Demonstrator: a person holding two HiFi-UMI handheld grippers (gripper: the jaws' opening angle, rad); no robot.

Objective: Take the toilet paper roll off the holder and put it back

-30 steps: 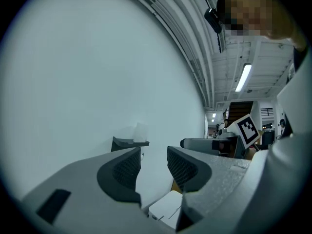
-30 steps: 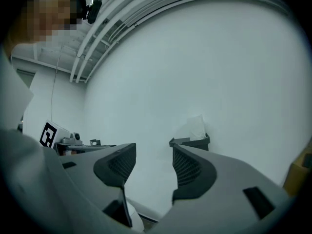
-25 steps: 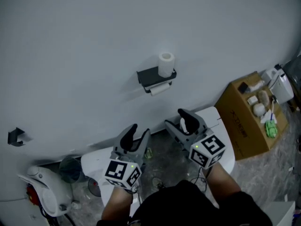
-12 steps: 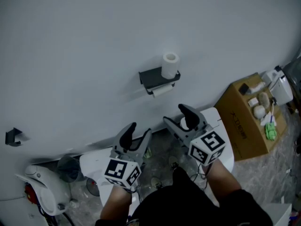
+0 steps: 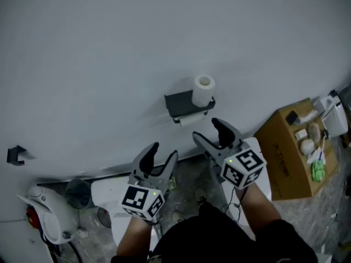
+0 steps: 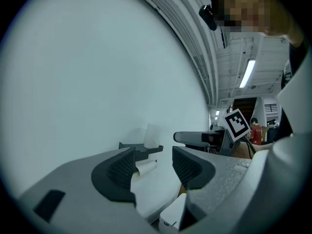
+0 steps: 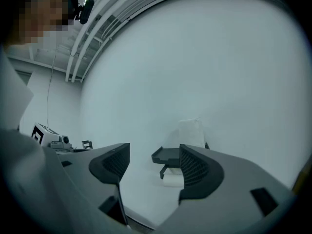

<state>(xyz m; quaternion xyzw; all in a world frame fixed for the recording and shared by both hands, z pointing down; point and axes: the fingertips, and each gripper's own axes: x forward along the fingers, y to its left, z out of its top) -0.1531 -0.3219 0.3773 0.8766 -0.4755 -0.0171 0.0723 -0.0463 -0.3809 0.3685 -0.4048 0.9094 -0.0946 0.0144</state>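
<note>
I look down at a big plain white wall (image 5: 109, 48) that fills most of what I see. A dark holder (image 5: 179, 102) sticks out from this wall like a little shelf. The toilet paper roll (image 5: 203, 90) stands upright on top of it, at its right end. A second roll (image 5: 190, 119) hangs just under the shelf with a bit of paper loose. My left gripper (image 5: 163, 152) points at the wall, lower than the holder and to its left. Its jaws have just been opening and now stand wide apart, with nothing between them. My right gripper (image 5: 207, 129) is closer to the holder, just below it, but not touching it. Its jaws have just been opening too, and they hold nothing. The floor (image 5: 189, 182) is grey and speckled like stone. On the right sits a brown cardboard box (image 5: 285, 152) with small things on top. At the bottom left is a white machine (image 5: 46, 218) with a red part. A small dark bracket (image 5: 16, 155) is fixed on the wall far to the left.
</note>
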